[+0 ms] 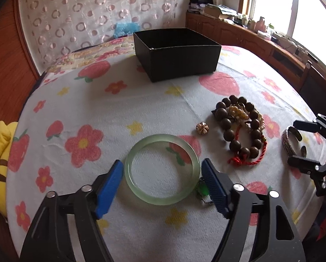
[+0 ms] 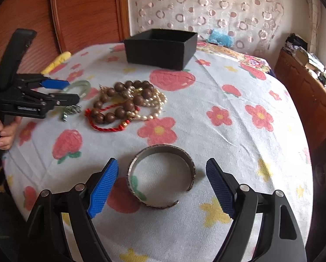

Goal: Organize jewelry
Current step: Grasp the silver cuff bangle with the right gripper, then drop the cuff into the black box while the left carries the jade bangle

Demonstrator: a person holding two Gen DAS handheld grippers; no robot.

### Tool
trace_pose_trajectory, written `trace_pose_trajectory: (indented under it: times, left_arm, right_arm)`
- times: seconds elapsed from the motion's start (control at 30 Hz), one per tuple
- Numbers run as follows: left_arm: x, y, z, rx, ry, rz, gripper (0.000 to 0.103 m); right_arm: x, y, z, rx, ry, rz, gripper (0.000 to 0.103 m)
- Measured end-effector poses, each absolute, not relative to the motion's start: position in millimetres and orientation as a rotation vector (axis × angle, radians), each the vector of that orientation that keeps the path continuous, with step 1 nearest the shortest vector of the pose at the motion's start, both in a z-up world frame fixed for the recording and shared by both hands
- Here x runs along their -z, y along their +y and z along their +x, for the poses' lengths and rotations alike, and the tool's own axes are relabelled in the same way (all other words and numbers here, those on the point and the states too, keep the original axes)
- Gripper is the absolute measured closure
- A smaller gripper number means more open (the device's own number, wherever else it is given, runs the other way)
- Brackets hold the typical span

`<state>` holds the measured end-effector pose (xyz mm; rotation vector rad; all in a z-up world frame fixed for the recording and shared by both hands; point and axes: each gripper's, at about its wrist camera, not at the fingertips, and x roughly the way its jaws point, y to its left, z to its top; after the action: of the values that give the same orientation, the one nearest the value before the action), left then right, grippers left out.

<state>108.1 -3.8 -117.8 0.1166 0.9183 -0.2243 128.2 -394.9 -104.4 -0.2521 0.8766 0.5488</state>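
A: Start at the left. What is there?

B: The left gripper, its blue fingers spread on either side of a pale green bangle that lies flat on the flowered bedspread. The pads stand just beside the bangle's rim; whether they touch it I cannot tell. A small green pendant sits by the right-hand finger.

A: And further along?

B: A little gold bead, then a heap: a bracelet of dark wooden beads lying over a pearl strand and a red cord. Behind the heap, well apart, an open black box stands on the bed.

A: The right side?

B: The right gripper has its fingers wide apart around an open silver cuff, which lies flat with its gap facing the right-hand finger. Neither pad touches it.

A: Anything of the person?

B: In the right wrist view, a hand holds the left gripper's handle at the far left edge.
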Motion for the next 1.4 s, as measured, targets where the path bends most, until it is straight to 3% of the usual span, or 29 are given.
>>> trace_pose_trajectory:
  times: [0.73,0.8,0.9,1.4]
  left_arm:
    - [89.3,11.5,86.4,0.196,0.82,0.061,0.034]
    - [85.1,12.1,84.6,0.2,0.808,0.054,0.034]
    - [80.9,11.0,82.9,0.206,0.796,0.05,0.034]
    - [63.1,0.6,115.2,0.244,0.757,0.054,0.034]
  right_arm:
    - [103.8,-399.5,124.8,-0.532,0.878,-0.261,0.019]
    - [103.2,-400.5,124.7,-0.518,0.873,-0.268,0.023]
    - [102.2,-403.0,124.6,-0.538,0.878,-0.242,0.04]
    - [54.9,-380.7,167.1,-0.599,0.761,-0.259,0.041]
